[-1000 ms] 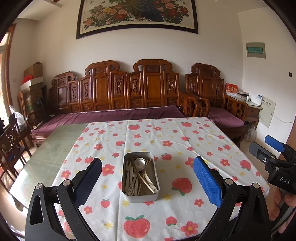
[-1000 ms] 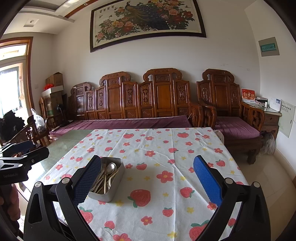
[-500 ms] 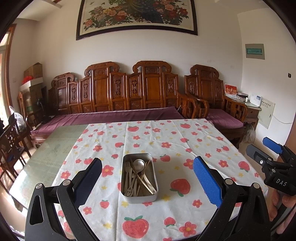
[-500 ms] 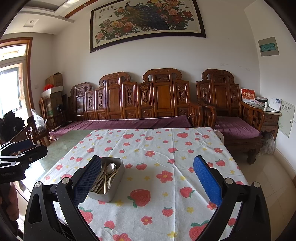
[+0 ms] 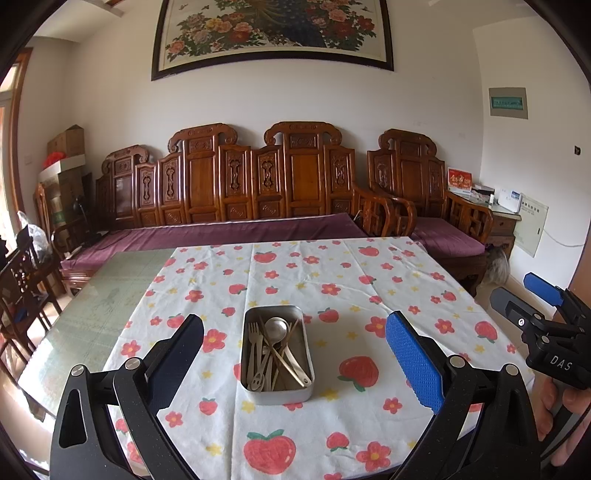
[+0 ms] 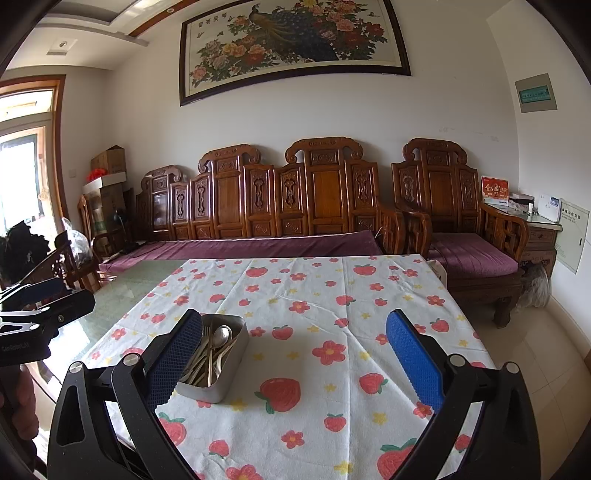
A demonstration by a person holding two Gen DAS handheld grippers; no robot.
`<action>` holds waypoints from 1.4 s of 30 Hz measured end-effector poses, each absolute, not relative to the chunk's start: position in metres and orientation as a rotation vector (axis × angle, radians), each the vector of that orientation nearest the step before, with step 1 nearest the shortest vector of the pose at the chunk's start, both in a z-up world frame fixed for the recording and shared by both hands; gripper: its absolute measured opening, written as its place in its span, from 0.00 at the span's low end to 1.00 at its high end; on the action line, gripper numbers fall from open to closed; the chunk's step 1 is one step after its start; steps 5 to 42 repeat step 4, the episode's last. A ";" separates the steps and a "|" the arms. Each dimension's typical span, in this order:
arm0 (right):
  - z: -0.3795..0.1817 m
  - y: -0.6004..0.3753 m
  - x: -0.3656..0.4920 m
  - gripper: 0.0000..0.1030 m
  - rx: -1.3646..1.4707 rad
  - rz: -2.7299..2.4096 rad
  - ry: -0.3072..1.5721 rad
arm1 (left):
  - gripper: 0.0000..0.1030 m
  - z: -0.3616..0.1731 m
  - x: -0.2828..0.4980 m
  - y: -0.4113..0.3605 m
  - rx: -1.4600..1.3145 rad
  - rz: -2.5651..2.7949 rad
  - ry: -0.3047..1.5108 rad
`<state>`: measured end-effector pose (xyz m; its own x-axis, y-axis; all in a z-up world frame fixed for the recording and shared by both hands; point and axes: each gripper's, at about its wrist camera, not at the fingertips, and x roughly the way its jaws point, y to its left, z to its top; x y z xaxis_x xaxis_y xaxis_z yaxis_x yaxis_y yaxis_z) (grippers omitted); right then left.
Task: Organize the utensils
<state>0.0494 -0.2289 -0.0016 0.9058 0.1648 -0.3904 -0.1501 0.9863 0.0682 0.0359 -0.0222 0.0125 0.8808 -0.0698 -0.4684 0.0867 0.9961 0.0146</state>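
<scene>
A metal tin (image 5: 277, 354) sits on the tablecloth (image 5: 332, 288) with red strawberries and flowers, on a table (image 5: 92, 306) with a green glass top showing on the left side. Inside the tin lie forks (image 5: 254, 343), a spoon (image 5: 277, 326) and other thin utensils, all mixed up. The left gripper (image 5: 294, 354) is spread wide and holds nothing; the tin is between its fingers, at 12 o'clock and a little farther off. The right gripper (image 6: 294, 354) is spread wide too and holds nothing; from it the tin (image 6: 214, 363) is at 10 o'clock, partly hidden behind its left finger (image 6: 173, 360). A long carved wooden bench (image 5: 236, 192) with a purple cushion stands behind the table, and a big flower painting (image 5: 273, 33) hangs above it.
</scene>
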 end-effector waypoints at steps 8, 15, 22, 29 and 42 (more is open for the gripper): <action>-0.002 -0.229 0.049 0.97 0.037 0.163 0.407 | 0.92 0.014 0.035 -0.023 0.035 -0.080 0.486; -0.002 -0.229 0.049 0.97 0.037 0.163 0.407 | 0.92 0.014 0.035 -0.023 0.035 -0.080 0.486; -0.002 -0.229 0.049 0.97 0.037 0.163 0.407 | 0.92 0.014 0.035 -0.023 0.035 -0.080 0.486; -0.002 -0.229 0.049 0.97 0.037 0.163 0.407 | 0.92 0.014 0.035 -0.023 0.035 -0.080 0.486; -0.002 -0.229 0.049 0.97 0.037 0.163 0.407 | 0.92 0.014 0.035 -0.023 0.035 -0.080 0.486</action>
